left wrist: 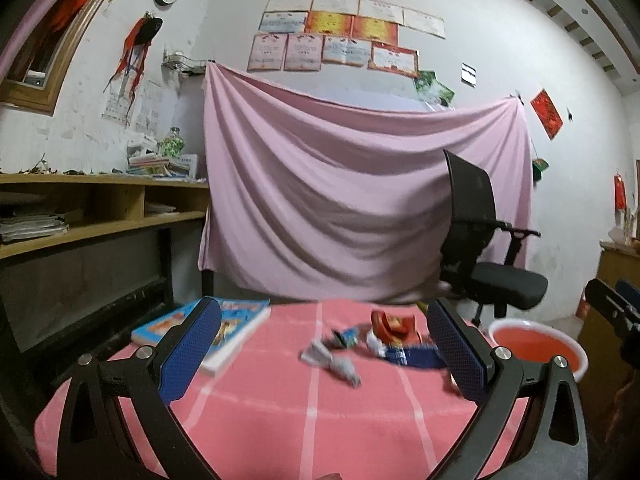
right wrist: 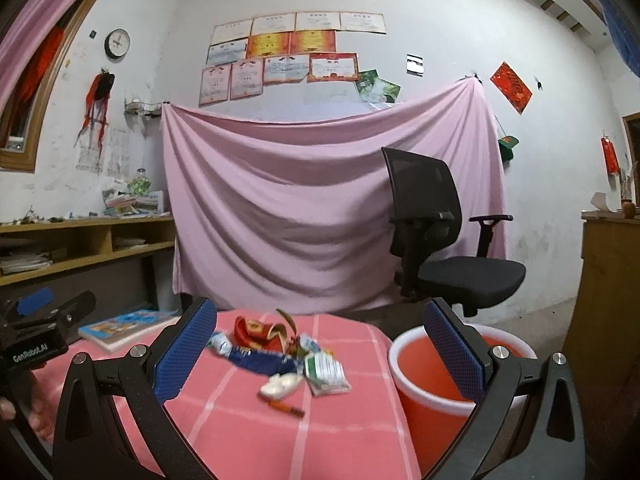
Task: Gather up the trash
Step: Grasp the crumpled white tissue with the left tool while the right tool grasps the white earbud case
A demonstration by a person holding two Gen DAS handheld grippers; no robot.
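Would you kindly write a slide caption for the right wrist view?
Open right gripper faces scattered trash on a pink checked tablecloth, orange bucket standing beside.

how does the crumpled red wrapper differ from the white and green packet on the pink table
The crumpled red wrapper is bunched up and stands off the pink checked tablecloth; the flat white and green packet lies flat. The wrapper is red with gold print, the packet pale with green stripes. The wrapper sits at the far side of the pile, the packet nearer the orange bucket. Both lie ungripped on the cloth.
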